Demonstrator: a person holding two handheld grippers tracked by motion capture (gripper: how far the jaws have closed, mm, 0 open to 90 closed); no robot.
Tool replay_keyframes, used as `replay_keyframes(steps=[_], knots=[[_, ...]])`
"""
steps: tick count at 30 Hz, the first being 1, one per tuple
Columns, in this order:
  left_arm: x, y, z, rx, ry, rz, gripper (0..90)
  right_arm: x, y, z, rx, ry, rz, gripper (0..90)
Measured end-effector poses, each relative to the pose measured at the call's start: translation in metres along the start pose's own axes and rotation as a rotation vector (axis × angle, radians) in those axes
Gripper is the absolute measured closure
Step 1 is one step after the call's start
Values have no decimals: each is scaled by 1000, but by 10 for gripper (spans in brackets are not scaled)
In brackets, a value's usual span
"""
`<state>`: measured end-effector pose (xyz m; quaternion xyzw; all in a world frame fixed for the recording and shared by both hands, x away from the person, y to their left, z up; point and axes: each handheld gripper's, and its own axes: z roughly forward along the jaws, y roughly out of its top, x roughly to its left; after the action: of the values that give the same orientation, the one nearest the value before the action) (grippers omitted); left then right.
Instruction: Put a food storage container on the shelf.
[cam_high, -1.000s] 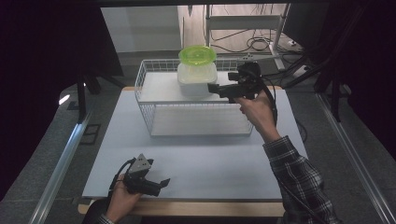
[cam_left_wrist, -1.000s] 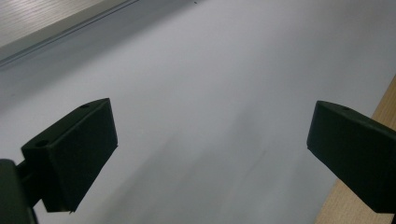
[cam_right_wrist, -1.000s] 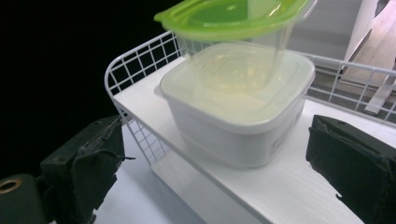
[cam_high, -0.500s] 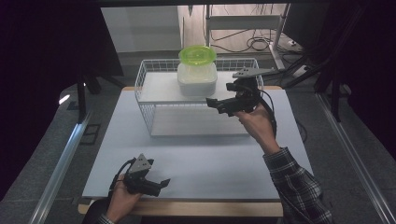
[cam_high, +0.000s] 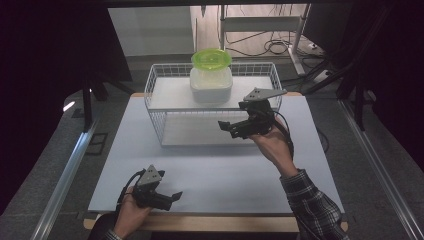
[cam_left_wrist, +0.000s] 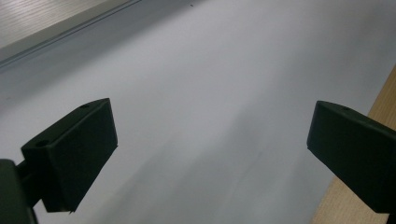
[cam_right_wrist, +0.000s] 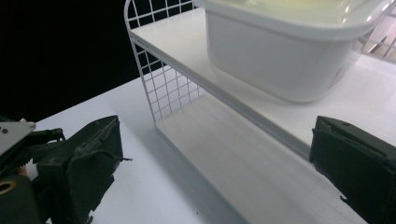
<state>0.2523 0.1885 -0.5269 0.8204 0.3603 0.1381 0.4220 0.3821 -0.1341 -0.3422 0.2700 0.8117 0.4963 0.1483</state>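
High view: container atop wire rack.

Bright, evenly lit table amid dark surroundings; gripper views slightly soft.

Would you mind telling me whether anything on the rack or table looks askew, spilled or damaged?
Nothing stands out. The container sits level on the rack's upper shelf with its green lid on; no spill shows. Both the right gripper and left gripper are open and empty.
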Motion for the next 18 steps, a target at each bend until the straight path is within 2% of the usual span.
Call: replay_keyframes(steps=[6, 14, 18], knots=[[0, 0, -1, -11, -8, -3, 16, -1, -16, 0, -9, -9, 2, 25], [0, 0, -1, -27, -22, -6, 15, 4, -43, 4, 11, -28, -42, 0], [1, 1, -2, -40, -35, -12, 15, 4, -54, 1, -2, -31, -21, 0]])
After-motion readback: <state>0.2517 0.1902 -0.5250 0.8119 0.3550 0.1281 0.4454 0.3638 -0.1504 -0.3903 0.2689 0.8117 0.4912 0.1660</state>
